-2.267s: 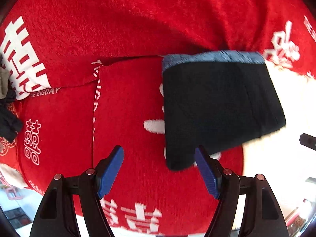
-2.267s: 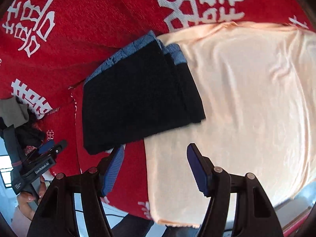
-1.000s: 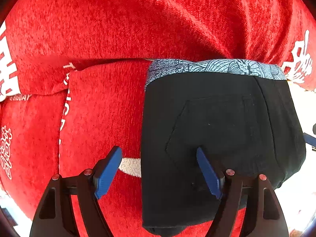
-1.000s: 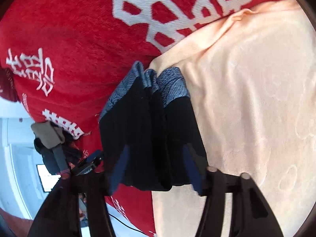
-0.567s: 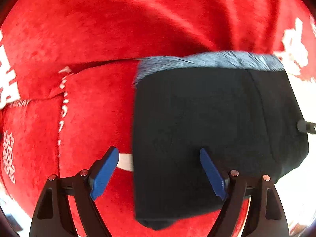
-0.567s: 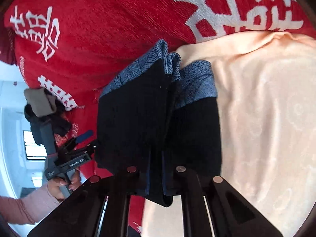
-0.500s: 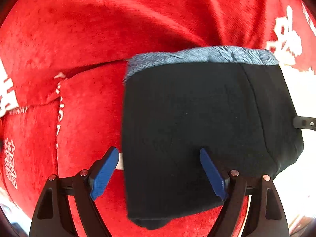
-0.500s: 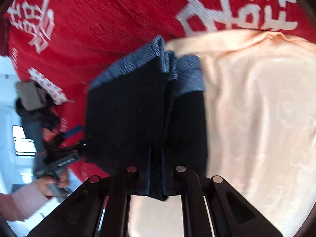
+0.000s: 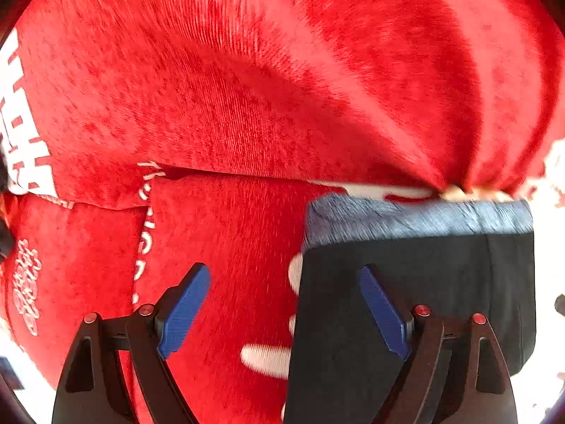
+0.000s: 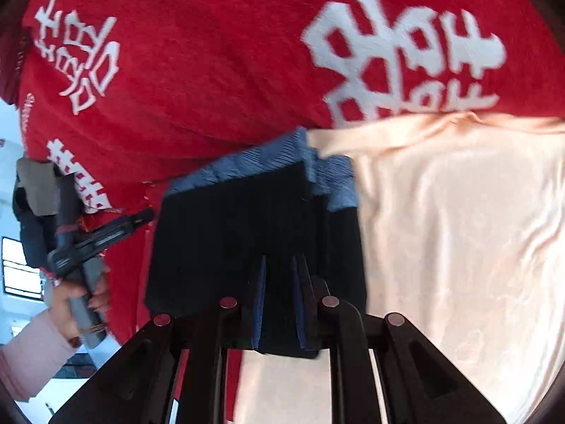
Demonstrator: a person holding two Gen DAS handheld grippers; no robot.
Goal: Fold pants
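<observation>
Right gripper (image 10: 279,304) clenches the folded pants (image 10: 240,233) near their edge; left gripper (image 9: 282,311) hangs released. Folding looks finished; next, set them down flat.

Red couch cover, peach sheet

Red plush cover (image 10: 212,70) with white characters fills everything ahead of the gripper; a pale peach sheet (image 10: 459,229) sits off to its right.

Plush red cover (image 9: 247,106), matt black pants (image 10: 226,233), smooth peach cloth (image 10: 459,229)
</observation>
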